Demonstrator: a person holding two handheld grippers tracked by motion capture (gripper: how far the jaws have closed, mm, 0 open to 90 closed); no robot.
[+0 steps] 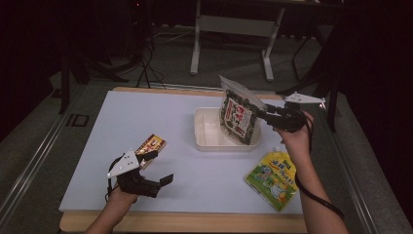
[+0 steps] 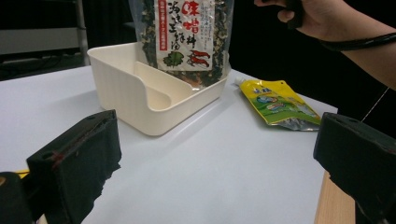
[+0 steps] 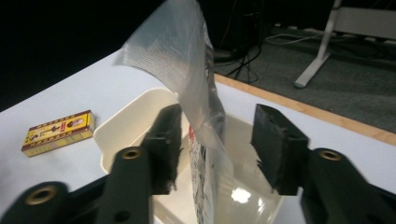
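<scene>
seaweed bag (image 1: pixel 238 118) (upright) in cream bin (image 1: pixel 207 131)

Seaweed bag (image 2: pixel 187 39): top cut off by frame edge in left gripper view; its lower part hidden inside tub (image 2: pixel 126 88). Pouch (image 1: pixel 272 178) print too small to read.

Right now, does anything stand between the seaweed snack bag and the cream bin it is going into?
Nothing visible does. The seaweed snack bag already stands with its bottom inside the cream bin, and the right gripper has its jaws apart around the bag's top.
</scene>
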